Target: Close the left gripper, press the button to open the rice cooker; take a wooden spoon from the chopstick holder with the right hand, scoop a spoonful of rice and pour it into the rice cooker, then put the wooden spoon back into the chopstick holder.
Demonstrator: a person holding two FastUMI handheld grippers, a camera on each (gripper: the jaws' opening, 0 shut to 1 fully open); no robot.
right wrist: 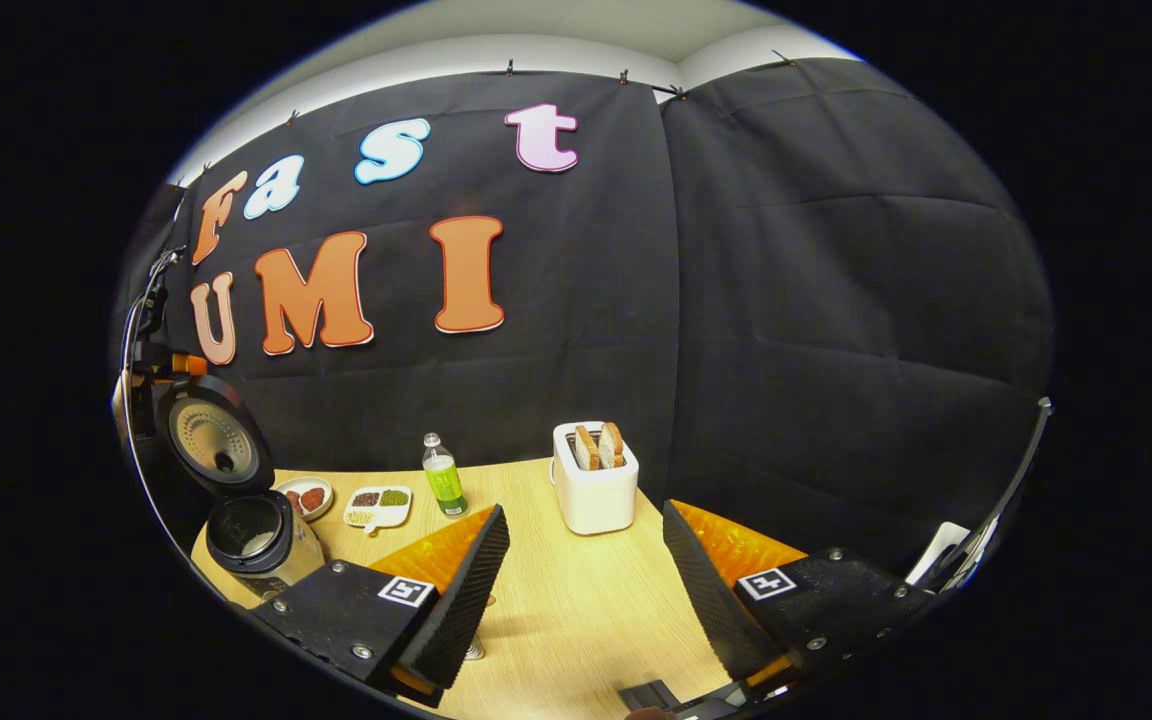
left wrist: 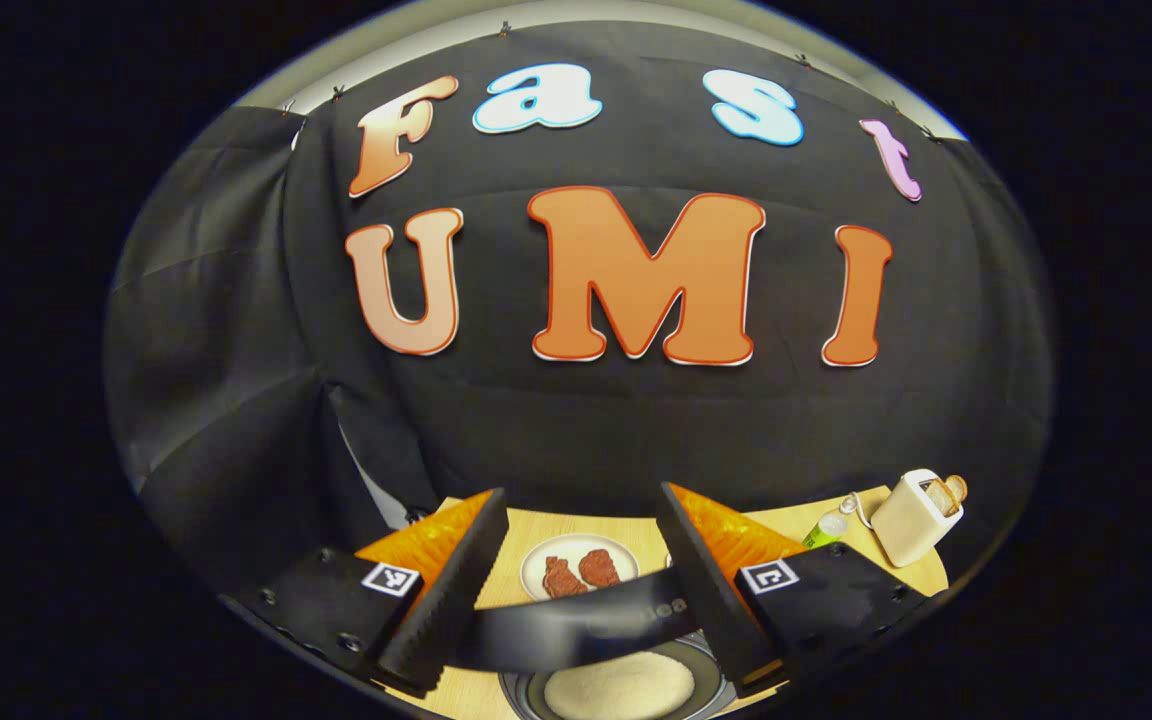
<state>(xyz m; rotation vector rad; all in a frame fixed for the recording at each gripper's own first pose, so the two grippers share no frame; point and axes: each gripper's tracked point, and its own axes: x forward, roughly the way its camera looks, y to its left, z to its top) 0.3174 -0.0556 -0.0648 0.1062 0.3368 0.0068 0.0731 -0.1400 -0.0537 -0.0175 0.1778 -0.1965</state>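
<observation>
Rice cooker [right wrist: 254, 535] at 8 o'clock in right gripper view, lid [right wrist: 213, 437] tipped up and back, pot open, white inside. Right gripper [right wrist: 584, 585] spread, nothing between fingers, over bare wooden table [right wrist: 576, 610]. Toaster [right wrist: 593, 478] at 12 o'clock just ahead. Left gripper [left wrist: 581, 580] spread above the open pot, rice [left wrist: 619, 686] at 6 o'clock

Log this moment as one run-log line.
rice cooker: lid up, rice inside | left tool: open above cooker | right tool: open, holds nothing, over table | toaster: upright
</observation>
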